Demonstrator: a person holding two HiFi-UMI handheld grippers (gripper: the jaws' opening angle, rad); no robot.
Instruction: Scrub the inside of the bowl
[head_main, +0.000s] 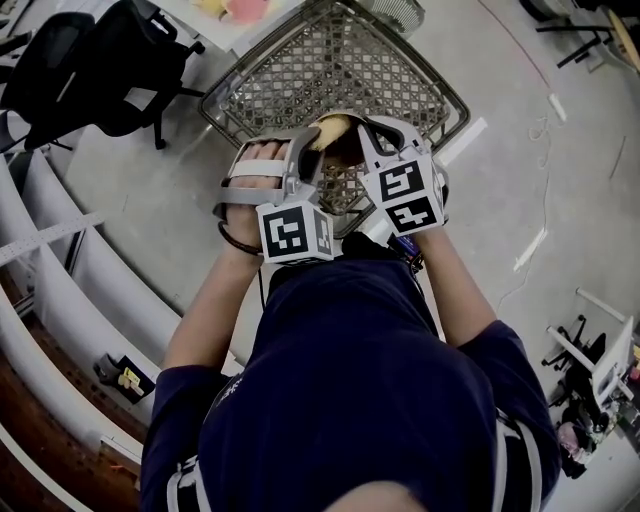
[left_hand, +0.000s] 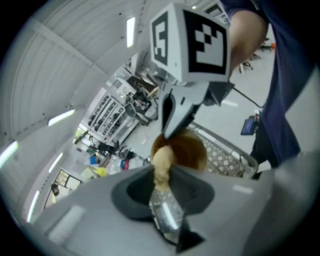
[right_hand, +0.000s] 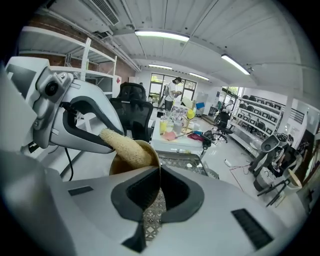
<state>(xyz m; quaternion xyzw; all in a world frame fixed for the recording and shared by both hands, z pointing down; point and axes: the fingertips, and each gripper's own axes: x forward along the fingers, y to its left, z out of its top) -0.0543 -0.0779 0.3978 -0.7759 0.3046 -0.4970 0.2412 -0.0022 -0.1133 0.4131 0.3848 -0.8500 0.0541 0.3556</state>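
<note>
Far left: a black mesh-backed office chair (head_main: 95, 65) stands on the grey floor, beside curved white shelving (head_main: 60, 290).

Left of centre: the left gripper (left_hand: 162, 189), which I hold by its grey handle, carries its black-and-white marker cube (head_main: 293, 230) facing the head camera. Its tongs are closed to a narrow gap and clamp a tan, coarse-fibred oblong sponge (left_hand: 162, 165). The sponge juts forward from the pads.

Centre: the brown round bowl (left_hand: 190, 150) hangs in the air between the two grippers, tilted, with its mouth turned toward the left gripper. The far end of the sponge lies within that mouth, close against the inner wall near the rim. I cannot tell whether it presses on the wall.

Right of centre: the right gripper (right_hand: 157, 192) has its tongs drawn nearly together on the thin rim of the bowl, one pad inside the rim and one outside. Its own marker cube (head_main: 407, 197) sits just beside the left one.

Beneath and beyond: a grey wire-mesh basket (head_main: 300, 70) lies below the bowl, apart from it. My dark blue shirt (head_main: 360, 380) fills the lower part of the head view.
</note>
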